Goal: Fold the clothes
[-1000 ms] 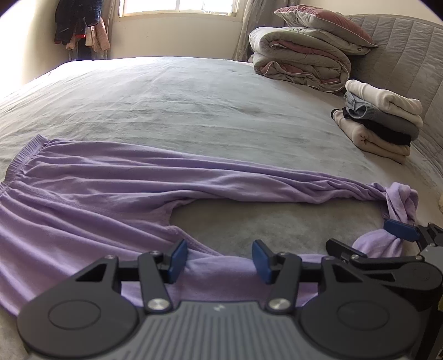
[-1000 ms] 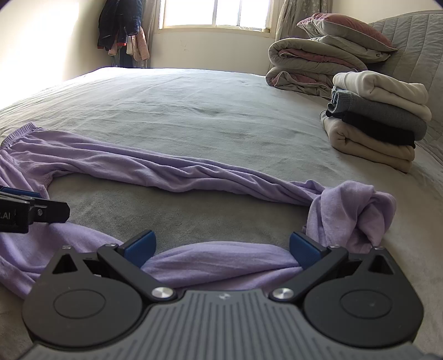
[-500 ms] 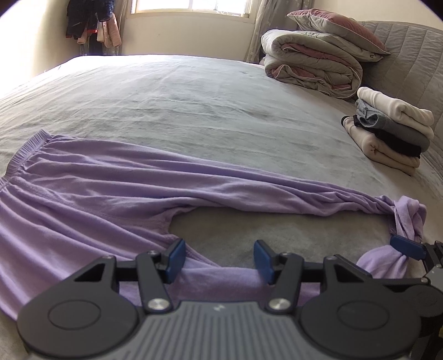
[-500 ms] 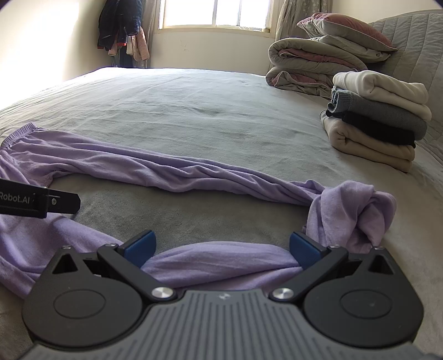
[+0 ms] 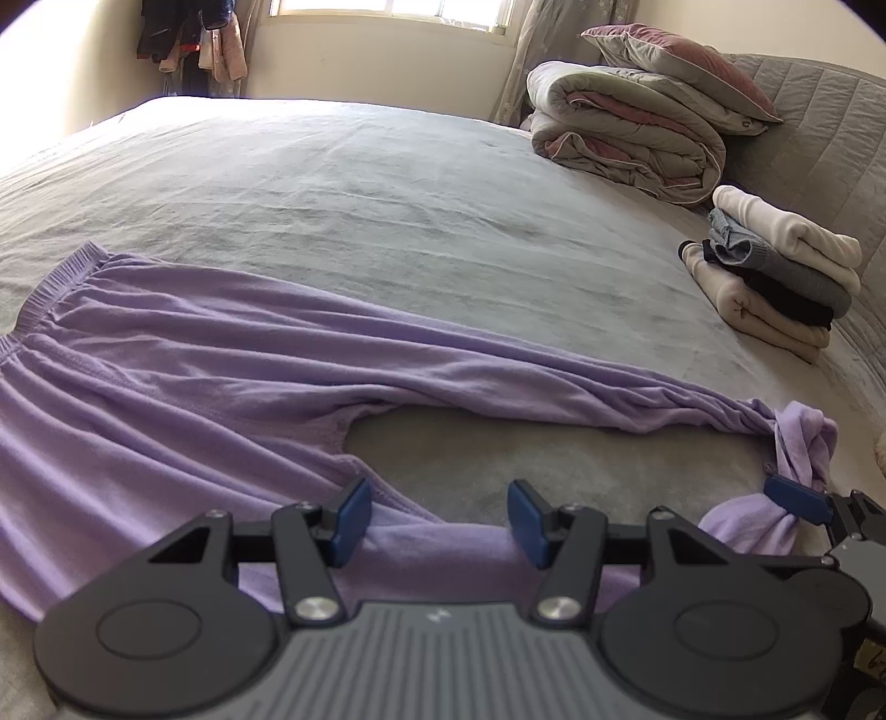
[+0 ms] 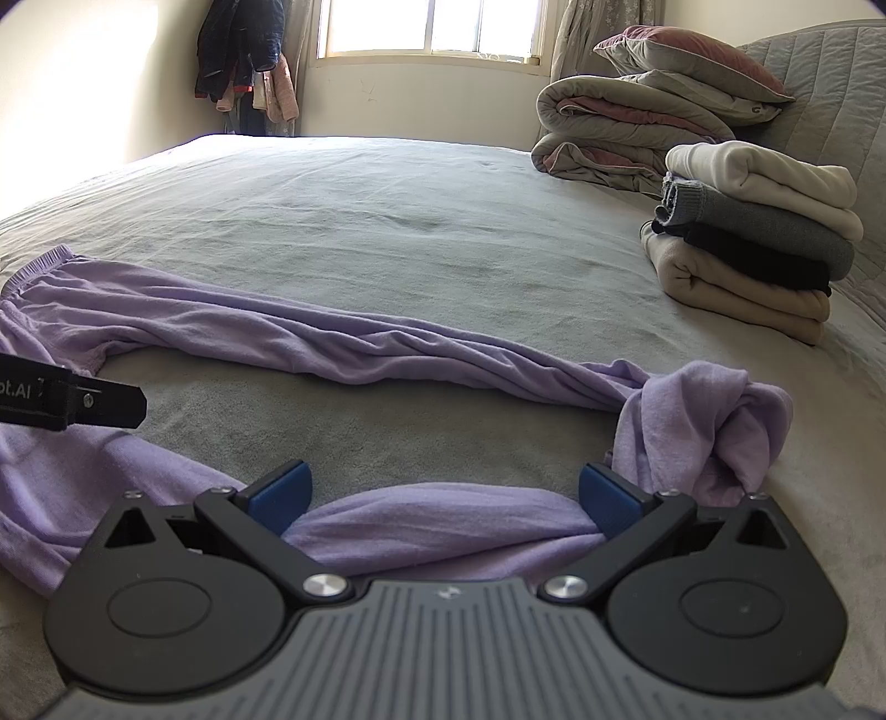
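Lilac trousers (image 5: pixel 232 387) lie spread on the grey bed (image 5: pixel 387 210); left gripper (image 5: pixel 437 518) and right gripper (image 6: pixel 443 495) both hover with jaws apart over the near leg, gripping nothing.

Rolled quilt (image 5: pixel 626 138) under pillow (image 5: pixel 681 61); hanging clothes (image 6: pixel 243 55) beside window (image 6: pixel 426 27)

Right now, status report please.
Both claws open, left, right, over near leg. Purple pants spread flat, cuffs bunched. Folded stack well clear.
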`<state>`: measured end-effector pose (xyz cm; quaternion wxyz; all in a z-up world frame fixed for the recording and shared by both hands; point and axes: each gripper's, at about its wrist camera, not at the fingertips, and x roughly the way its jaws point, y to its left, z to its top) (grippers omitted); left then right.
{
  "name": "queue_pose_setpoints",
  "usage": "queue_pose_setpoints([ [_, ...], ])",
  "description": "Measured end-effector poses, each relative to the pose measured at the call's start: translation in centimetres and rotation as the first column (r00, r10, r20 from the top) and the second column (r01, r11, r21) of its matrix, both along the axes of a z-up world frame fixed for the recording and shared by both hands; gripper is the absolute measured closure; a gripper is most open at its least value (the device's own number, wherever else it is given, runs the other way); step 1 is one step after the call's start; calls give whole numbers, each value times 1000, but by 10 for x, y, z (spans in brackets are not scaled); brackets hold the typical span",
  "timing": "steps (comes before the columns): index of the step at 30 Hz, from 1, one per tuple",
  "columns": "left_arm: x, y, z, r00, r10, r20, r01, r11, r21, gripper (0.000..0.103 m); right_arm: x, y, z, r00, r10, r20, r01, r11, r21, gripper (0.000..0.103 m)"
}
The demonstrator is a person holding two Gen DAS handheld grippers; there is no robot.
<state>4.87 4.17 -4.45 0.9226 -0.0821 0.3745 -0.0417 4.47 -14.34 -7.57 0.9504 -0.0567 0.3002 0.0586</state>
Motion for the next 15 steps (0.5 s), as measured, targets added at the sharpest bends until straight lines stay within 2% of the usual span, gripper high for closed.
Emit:
queue_pose_setpoints([
  [5, -2, 8, 0, 1000, 19, -11, -19, 999, -39, 47, 0, 0, 0, 1000, 0, 0, 0, 1000, 0, 0],
  [15, -2, 11, 0, 999, 33, -17, -33, 998, -50, 47, 0, 0, 0, 1000, 0, 0, 0, 1000, 0, 0],
])
